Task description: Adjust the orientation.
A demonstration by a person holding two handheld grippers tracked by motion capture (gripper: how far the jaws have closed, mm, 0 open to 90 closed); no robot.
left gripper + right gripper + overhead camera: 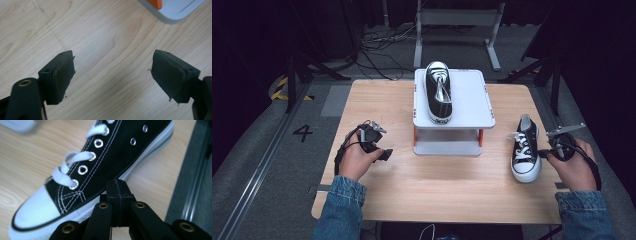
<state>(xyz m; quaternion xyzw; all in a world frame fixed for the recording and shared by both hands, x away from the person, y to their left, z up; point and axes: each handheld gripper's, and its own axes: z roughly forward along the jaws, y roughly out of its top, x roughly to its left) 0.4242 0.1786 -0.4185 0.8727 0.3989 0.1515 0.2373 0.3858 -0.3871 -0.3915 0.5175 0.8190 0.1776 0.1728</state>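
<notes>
Floor left of the tabletop (377, 97) carries a marked "4" (303, 132); no brand or label readable on either shoe. White two-tier rack (472, 102): one black-and-white sneaker (438, 92) lies on the top tier, lower tier bare where visible. Second black sneaker (526, 148), white laces and toe cap, stands on the tabletop right of the rack, toe toward the person. Right hand-held gripper (117, 195): jaws pressed together, nothing between them, just beside the shoe's sole. Left hand-held gripper (112, 75): jaws apart over bare wood, left of the rack.
</notes>
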